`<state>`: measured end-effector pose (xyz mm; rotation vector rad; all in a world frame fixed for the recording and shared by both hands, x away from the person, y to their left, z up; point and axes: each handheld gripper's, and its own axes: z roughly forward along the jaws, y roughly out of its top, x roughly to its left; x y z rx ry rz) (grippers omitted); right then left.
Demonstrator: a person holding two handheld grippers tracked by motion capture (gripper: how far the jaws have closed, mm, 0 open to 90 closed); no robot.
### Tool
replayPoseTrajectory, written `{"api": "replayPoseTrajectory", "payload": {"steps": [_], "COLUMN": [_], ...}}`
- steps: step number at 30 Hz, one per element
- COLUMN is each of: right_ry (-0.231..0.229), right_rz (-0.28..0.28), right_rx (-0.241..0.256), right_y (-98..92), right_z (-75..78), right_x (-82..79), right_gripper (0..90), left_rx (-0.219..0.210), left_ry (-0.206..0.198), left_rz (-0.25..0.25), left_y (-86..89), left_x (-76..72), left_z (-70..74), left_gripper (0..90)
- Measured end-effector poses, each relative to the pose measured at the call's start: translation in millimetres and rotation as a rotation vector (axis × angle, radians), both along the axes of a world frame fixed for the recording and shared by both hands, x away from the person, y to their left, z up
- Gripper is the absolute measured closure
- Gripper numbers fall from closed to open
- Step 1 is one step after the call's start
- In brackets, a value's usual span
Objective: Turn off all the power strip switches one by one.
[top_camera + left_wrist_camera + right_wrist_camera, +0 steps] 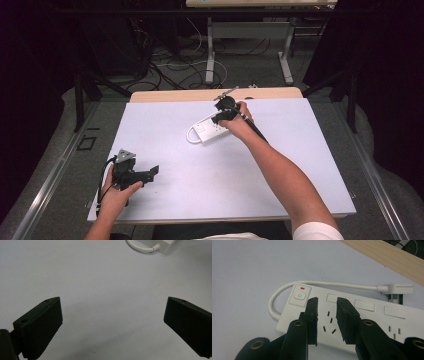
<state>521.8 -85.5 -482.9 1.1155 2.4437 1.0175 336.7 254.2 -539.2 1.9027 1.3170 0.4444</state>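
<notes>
While right gripper [327, 315] hovers narrow over power strip [367, 320] | left gripper [112, 325] wide, idle | risk: jaws nudge strip; could hit switch [300, 296]

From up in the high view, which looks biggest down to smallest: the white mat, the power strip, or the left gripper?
1. White mat, by far the largest.
2. Power strip and left gripper look about alike; the hand hides part of the strip and the gripper sits nearer the camera, so I won't rank them.

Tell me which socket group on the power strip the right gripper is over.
The socket group next to the power button; the right gripper hovers there, the other sockets lying farther along.
</notes>
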Motion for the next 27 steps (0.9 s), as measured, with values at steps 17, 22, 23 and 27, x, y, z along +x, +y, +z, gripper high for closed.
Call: {"api": "replayPoseTrajectory", "payload": {"steps": [17,22,23,27], "right_ry": [-0.023,-0.031,-0.04,-0.027], "right_rz": [-0.046,-0.042,-0.041,-0.043], "right_rx": [0.031,0.017,0.013,-0.004], "right_y": [2.0,2.5,2.9,3.7], "right_z": [-11.4,-13.4,-14.6,-19.2], "right_x": [14.8,16.7,17.8,19.6], "right_gripper": [80.9,85.8,87.0,90.0], "left_rx": [0.012,0.009,0.007,0.011], "left_ry": [0.006,0.002,0.002,0.005], "left_rz": [0.017,0.023,0.026,0.025], "left_y": [3.9,4.4,4.3,5.3], "left_x": [-3.3,-3.7,-3.8,-3.7], "left_z": [-0.8,-1.2,-1.3,-1.8], "left_gripper": [2.4,2.4,2.5,2.5]}}
